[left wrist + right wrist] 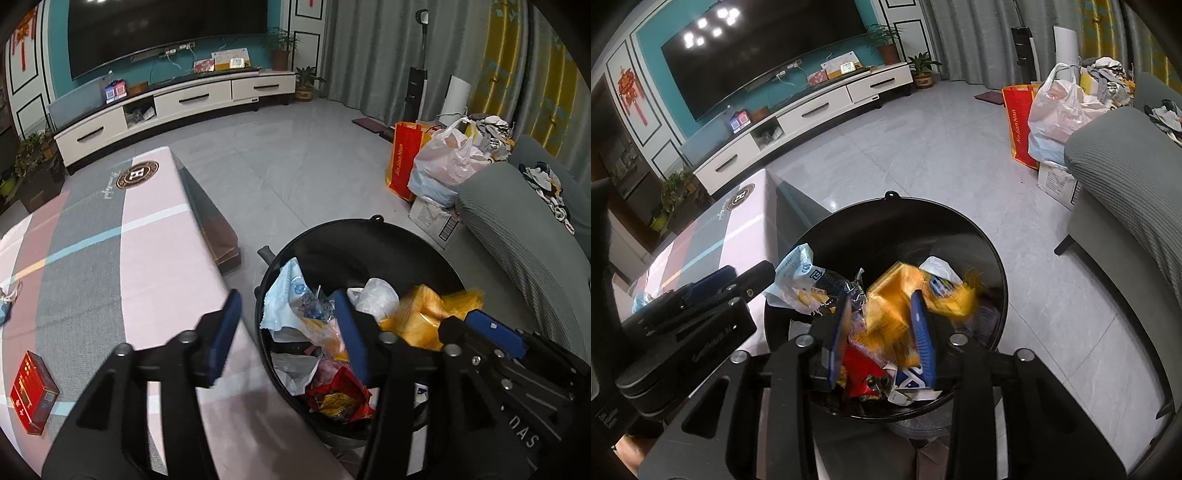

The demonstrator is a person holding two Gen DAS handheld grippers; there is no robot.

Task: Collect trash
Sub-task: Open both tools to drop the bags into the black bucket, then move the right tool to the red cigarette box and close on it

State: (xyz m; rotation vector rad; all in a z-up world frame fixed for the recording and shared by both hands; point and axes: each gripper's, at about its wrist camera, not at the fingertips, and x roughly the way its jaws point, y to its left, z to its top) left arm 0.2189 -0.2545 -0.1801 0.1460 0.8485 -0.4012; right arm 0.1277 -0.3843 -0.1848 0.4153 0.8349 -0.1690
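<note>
Crinkly yellow wrapper (905, 295) in round black bin (960, 218).

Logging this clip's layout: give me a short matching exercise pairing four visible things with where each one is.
Things:
1. red rectangular box
2. blurred yellow plastic wrapper
3. orange-red paper shopping bag
4. small potted green plant

Places:
A. on the floor beside the white cabinet's end
B. over the round black bin
C. on the pink and grey tabletop
D. on the floor beside a white plastic sack

Pairs: 1-C, 2-B, 3-D, 4-A
</note>
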